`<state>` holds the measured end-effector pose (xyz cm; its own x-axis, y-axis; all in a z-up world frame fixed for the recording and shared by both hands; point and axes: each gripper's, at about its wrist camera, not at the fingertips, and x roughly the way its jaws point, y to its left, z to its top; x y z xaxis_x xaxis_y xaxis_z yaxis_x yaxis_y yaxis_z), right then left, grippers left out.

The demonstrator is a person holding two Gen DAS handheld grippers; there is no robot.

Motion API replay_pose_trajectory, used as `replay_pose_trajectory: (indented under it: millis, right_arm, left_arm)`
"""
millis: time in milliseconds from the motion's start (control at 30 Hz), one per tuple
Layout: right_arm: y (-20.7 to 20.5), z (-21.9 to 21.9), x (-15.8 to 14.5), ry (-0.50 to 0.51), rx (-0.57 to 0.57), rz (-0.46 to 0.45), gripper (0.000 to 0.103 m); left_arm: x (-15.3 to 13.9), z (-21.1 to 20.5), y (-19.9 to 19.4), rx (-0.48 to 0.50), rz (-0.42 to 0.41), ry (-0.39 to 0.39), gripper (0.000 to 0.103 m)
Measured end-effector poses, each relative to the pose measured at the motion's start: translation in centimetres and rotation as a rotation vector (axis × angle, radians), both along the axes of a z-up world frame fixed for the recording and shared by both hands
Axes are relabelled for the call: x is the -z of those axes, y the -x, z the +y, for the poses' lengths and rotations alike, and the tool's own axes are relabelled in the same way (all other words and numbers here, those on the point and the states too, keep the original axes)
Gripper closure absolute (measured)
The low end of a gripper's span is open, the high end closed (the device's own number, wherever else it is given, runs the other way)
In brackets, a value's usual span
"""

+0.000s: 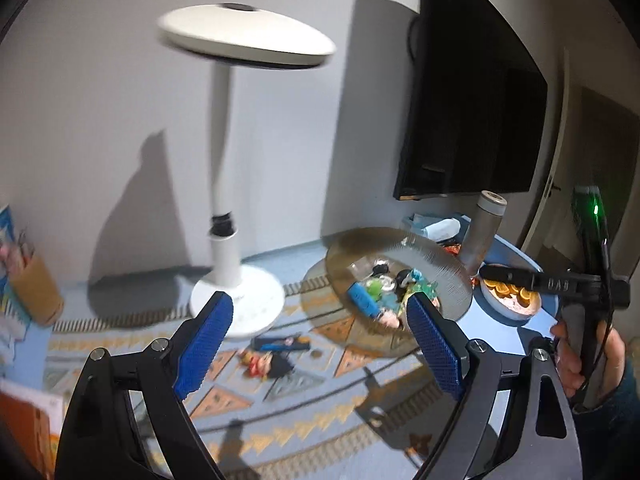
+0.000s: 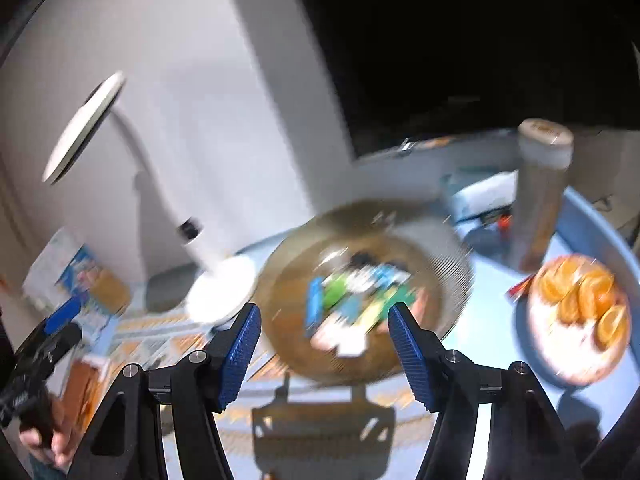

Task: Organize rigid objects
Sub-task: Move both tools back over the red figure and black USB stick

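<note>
A brown translucent glass plate (image 1: 360, 248) holds several small toys, among them a blue cylinder (image 1: 362, 300). It stands on the patterned cloth (image 1: 304, 432). In front of it on the cloth lie a blue-and-black stick (image 1: 280, 345) and a small figure (image 1: 264, 364). My left gripper (image 1: 320, 300) hangs above the cloth, open, nothing between its blue pads. The right wrist view is blurred. There the plate (image 2: 452, 240) sits just beyond my right gripper (image 2: 324, 312), which is open and holds nothing.
A white desk lamp (image 1: 236, 300) stands left of the plate. A dark screen (image 1: 472, 100) hangs on the wall behind. A metal flask (image 1: 484, 232) and a bowl of orange segments (image 1: 510, 296) stand to the right. A cardboard pen holder (image 1: 36, 292) is far left.
</note>
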<state>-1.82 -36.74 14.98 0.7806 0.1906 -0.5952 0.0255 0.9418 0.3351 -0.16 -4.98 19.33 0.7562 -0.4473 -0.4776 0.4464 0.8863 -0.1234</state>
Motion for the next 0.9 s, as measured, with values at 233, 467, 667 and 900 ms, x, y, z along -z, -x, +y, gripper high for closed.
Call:
replay_pose_trajectory:
  millis: [233, 467, 667, 900]
  right_arm:
    - [1.6, 4.3, 3.8, -0.012, -0.064, 0.076, 0.038]
    - [0.4, 7.7, 10.6, 0.028, -0.184, 0.082, 0.038]
    - [-0.6, 8.8, 13.4, 0.081, -0.208, 0.127, 0.038]
    - [-1.4, 9.0, 14.4, 0.104, -0.202, 0.17, 0.033]
  left_arm:
    - [0.8, 4.9, 1.7, -0.063, 0.009, 0.068, 0.014]
    - [11.1, 5.4, -0.1, -0.165, 0.208, 0.009, 0.006]
    - [16.0, 4.1, -1.2, -0.261, 0.224, -0.125, 0.005]
    - [16.5, 3.3, -1.0, -0.313, 0.188, -0.221, 0.005]
